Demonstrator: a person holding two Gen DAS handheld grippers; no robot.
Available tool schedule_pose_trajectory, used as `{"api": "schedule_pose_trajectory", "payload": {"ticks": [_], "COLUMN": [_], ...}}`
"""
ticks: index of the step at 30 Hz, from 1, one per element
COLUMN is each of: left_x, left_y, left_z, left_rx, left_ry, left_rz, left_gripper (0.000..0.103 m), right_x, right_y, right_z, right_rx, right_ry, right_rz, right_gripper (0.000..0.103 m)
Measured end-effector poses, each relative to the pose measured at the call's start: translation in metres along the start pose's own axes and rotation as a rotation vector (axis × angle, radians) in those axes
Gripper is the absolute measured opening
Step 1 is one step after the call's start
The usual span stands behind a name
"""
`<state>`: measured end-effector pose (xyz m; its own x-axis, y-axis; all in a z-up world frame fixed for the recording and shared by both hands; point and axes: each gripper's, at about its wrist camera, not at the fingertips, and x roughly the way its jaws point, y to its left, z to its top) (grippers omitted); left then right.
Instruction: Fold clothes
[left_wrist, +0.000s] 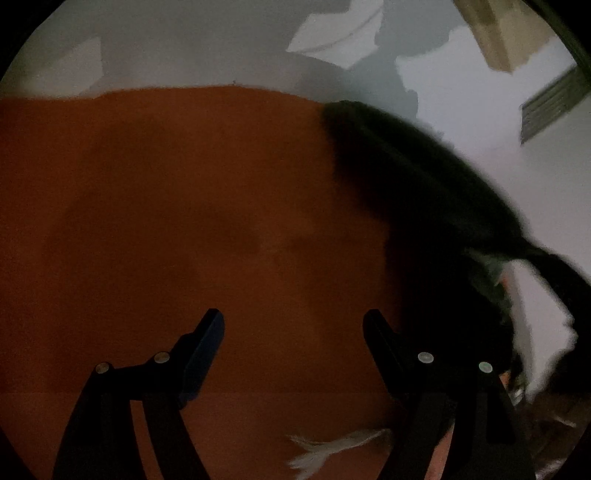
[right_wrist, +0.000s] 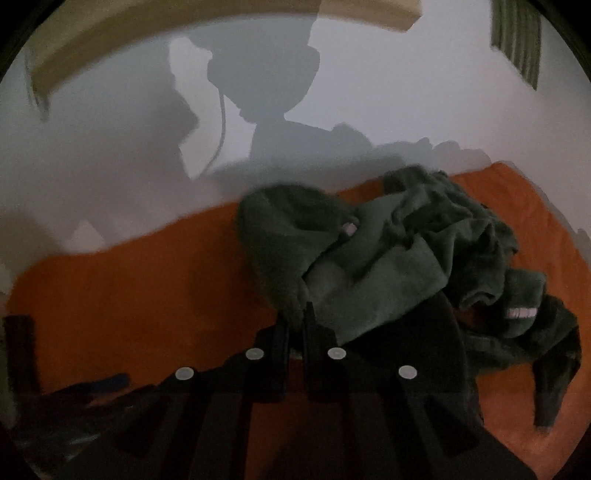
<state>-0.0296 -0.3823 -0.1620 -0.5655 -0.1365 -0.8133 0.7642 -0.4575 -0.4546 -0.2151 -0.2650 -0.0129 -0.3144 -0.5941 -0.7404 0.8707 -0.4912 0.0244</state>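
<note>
Right gripper (right_wrist: 295, 325) clenched on a fold of the dark green garment (right_wrist: 388, 258), fingers nearly together with cloth pinched at the tips. Left gripper (left_wrist: 293, 321) released, fingers wide apart, nothing between them, over bare orange surface (left_wrist: 166, 203).

Garment: dark green fleece-like top, crumpled in a heap, thick folds, a small pale tag (right_wrist: 349, 229) near the middle, a white printed label (right_wrist: 521, 314) on the right part, one sleeve (right_wrist: 554, 387) trailing toward the near right edge. It sits on the orange surface toward its far right part, reaching the far edge by the wall (right_wrist: 110, 147).

Hard to read: in the left wrist view the garment is a blurred black mass on the right side, detail lost; a whitish frayed bit (left_wrist: 332, 446) low by the right finger, unclear what it is. Both views dim and smeared. Dark items at the near left corner in the right wrist view can't be identified.

Room: the left half of the surface lies bare up to its far edge; the wall runs right behind that edge.
</note>
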Motion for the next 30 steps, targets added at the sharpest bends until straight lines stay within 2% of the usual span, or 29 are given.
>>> {"api": "schedule_pose_trajectory", "payload": {"ticks": [4, 6, 8, 12, 16, 18, 21, 23, 26, 28, 30], "left_x": [0.000, 0.001, 0.002, 0.004, -0.004, -0.010, -0.017, -0.022, -0.029, -0.036, -0.043], "left_y": [-0.002, -0.003, -0.014, -0.044, -0.078, -0.100, -0.145, -0.173, -0.204, -0.220, -0.224], "left_z": [-0.002, -0.002, -0.008, -0.020, -0.037, -0.057, -0.096, -0.127, -0.170, -0.197, -0.213], "left_rx": [-0.055, -0.083, -0.056, 0.032, 0.101, 0.129, 0.233, 0.314, 0.423, 0.511, 0.548], "left_ry": [0.023, 0.037, 0.044, 0.085, 0.106, 0.123, 0.186, 0.223, 0.241, 0.259, 0.269], "left_rz": [-0.102, -0.158, -0.159, -0.167, -0.217, -0.260, -0.342, -0.368, -0.356, -0.342, -0.337], "left_gripper": [0.078, 0.078, 0.078, 0.078, 0.078, 0.078, 0.078, 0.078, 0.078, 0.078, 0.078], "right_x": [-0.075, -0.121, -0.168, -0.256, -0.327, -0.351, -0.380, -0.404, -0.446, -0.476, -0.505], "right_y": [-0.023, -0.041, -0.064, -0.123, -0.177, -0.202, -0.233, -0.255, -0.299, -0.319, -0.333], "right_z": [0.007, 0.009, 0.008, -0.015, -0.060, -0.082, -0.111, -0.127, -0.152, -0.172, -0.192], "right_rx": [0.061, 0.078, 0.112, 0.213, 0.271, 0.318, 0.376, 0.448, 0.604, 0.658, 0.670], "right_ry": [-0.086, -0.129, -0.167, -0.218, -0.261, -0.256, -0.226, -0.210, -0.207, -0.175, -0.140], "right_rz": [0.022, 0.005, -0.024, -0.120, -0.297, -0.359, -0.441, -0.482, -0.524, -0.576, -0.649], "right_gripper": [0.004, 0.004, 0.004, 0.003, 0.003, 0.003, 0.003, 0.003, 0.003, 0.003, 0.003]}}
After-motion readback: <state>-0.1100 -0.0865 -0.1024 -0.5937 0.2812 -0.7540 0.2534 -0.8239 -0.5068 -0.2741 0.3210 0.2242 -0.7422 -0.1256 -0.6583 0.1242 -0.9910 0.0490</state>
